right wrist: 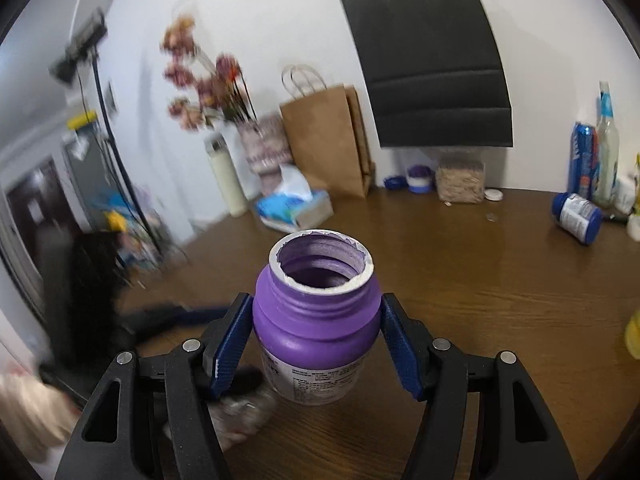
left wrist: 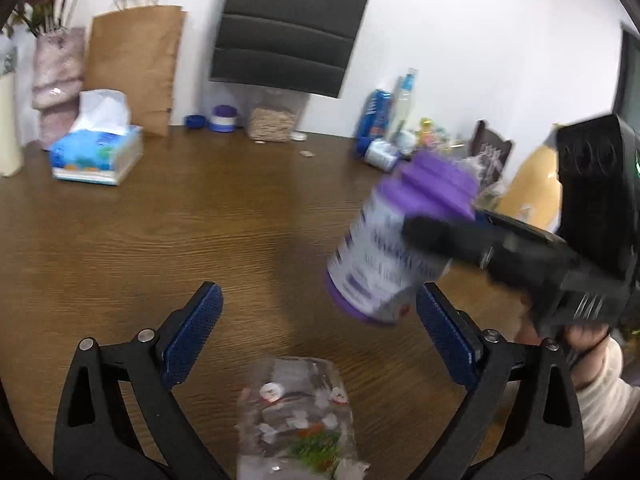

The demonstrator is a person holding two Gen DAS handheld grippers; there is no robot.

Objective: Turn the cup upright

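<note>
The right gripper (right wrist: 316, 344) is squeezing the purple cup (right wrist: 316, 320), a lidless purple bottle with a white printed label, between its blue pads (right wrist: 230, 344), which are pressing against the shoulder on both sides. In the right wrist view the cup's open mouth is pointing up and away from the camera, its white rim ragged, and its base is hanging above the wooden desk (right wrist: 500, 300). From the left wrist view the right gripper (left wrist: 424, 236) is reaching in from the right side, a sleeved hand (left wrist: 580, 340) showing beneath it, and is carrying the cup (left wrist: 396, 240) tilted in the air, threaded neck toward the upper right and base toward the lower left, blurred.

The left gripper (left wrist: 320, 332) is sitting low over the desk (left wrist: 200, 220) with its jaws spread wide and holding nothing; a crinkled clear plastic packet (left wrist: 296, 416) is lying between them, close to the camera.

Along the far edge of the desk a tissue box (left wrist: 96, 152), a brown paper bag (left wrist: 132, 68), a clear container of grain (left wrist: 270, 122) and a small purple-capped jar (left wrist: 224, 118) are standing against the white wall, with a black paper bag (left wrist: 292, 24) hanging above them. A blue-capped bottle (right wrist: 576, 212) is lying on its side near a blue can (right wrist: 582, 160) and a tall clear bottle (right wrist: 606, 148). Dried flowers (right wrist: 208, 80) are rising from a wrapped vase (right wrist: 264, 148) beside a cream flask (right wrist: 226, 176).
</note>
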